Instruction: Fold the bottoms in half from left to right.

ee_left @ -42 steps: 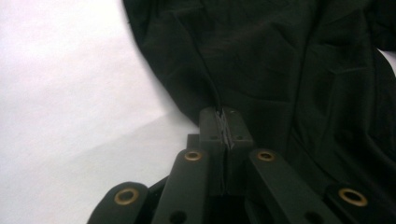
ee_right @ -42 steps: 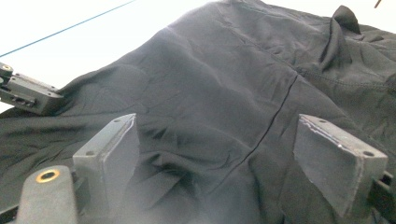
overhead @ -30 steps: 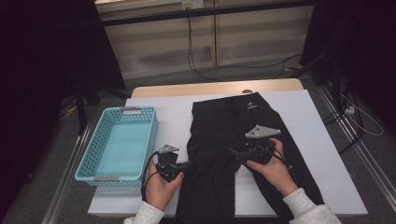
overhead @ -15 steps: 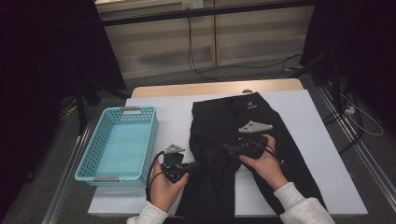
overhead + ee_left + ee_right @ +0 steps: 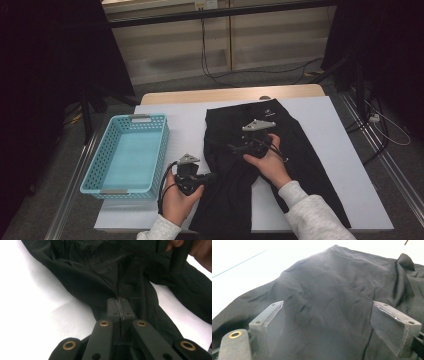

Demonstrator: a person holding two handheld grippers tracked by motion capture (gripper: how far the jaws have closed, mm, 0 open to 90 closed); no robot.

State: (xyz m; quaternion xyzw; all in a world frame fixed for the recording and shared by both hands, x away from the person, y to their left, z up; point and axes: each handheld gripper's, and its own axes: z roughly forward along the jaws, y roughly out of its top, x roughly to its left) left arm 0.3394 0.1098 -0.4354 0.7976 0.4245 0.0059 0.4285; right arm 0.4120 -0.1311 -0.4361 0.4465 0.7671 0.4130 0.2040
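From the high view, a pair of black trousers (image 5: 250, 165) lies spread on a white table (image 5: 330, 150), waistband at the far side and legs running toward the person; a light blue basket (image 5: 127, 155) stands on the table to the left of the trousers, apart from them; the left gripper (image 5: 209, 176), held in the left hand (image 5: 180, 197), points rightward with its tips at the left edge of the left trouser leg; the right gripper (image 5: 234, 147), held in the right hand (image 5: 267, 162), sits over the middle of the trousers near the crotch, its grey three-cornered plate (image 5: 259, 125) uppermost, its jaws pointing left.

In the left gripper view, the left gripper (image 5: 121, 307) has its two jaws pressed together, tips meeting on the dark cloth; whether a fold is caught between them cannot be told; the trousers (image 5: 100, 277) spread away ahead across the white surface; the other hand (image 5: 200, 252) and part of its gripper show at the top right.

In the right gripper view, the right gripper (image 5: 327, 322) has its jaws spread wide, a grey pad at either side; they hold nothing; the trousers (image 5: 332, 295) lie wrinkled between and beyond them, with the white table (image 5: 249, 255) beyond.
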